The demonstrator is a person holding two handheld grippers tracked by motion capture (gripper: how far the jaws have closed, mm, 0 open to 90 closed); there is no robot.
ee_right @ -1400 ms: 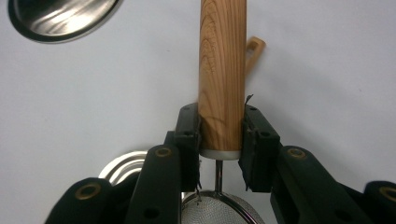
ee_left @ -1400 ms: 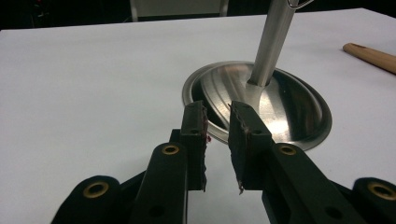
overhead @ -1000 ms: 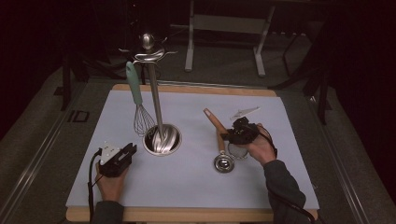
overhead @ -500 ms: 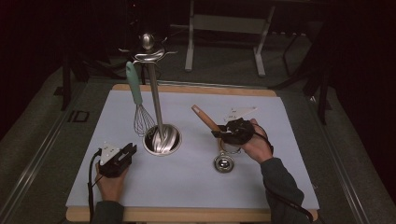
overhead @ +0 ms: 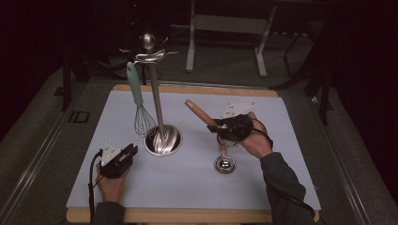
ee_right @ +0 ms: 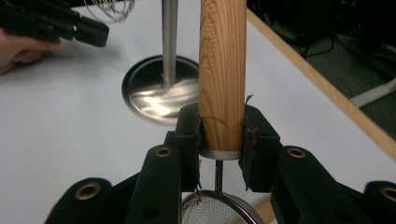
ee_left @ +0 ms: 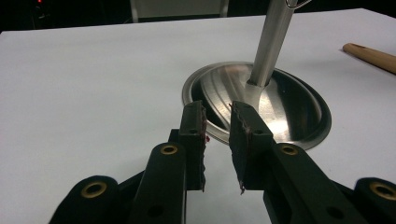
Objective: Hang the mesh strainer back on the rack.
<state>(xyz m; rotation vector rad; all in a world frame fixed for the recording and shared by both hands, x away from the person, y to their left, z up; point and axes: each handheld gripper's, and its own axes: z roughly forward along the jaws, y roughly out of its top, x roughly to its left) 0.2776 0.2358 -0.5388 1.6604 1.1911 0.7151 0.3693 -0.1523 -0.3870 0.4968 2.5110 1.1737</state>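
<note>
Tilting up off the bench, the strainer [overhead: 220,150] has changed most in the last second: its wooden handle [ee_right: 222,70], which lay lower and pointed toward the far edge, now angles up and toward the stand [overhead: 157,108], while the mesh bowl hangs close above the white mat [overhead: 281,187], right of centre. The right gripper [overhead: 224,131] is clamped on the handle just above its metal collar, jaws pressed against the wood on both sides. That reads as the lift being underway, likely toward one of the hooks at the top of the stand.

The left gripper [overhead: 123,157] rests near the mat's near-left corner, unmoved, its jaws a narrow gap apart and holding nothing, pointed at the stand's round steel base [ee_left: 261,102].

A whisk [overhead: 141,105] with a pale green handle already hangs on the stand's left side. The pole and that whisk are what the rising handle could strike on the way.
</note>
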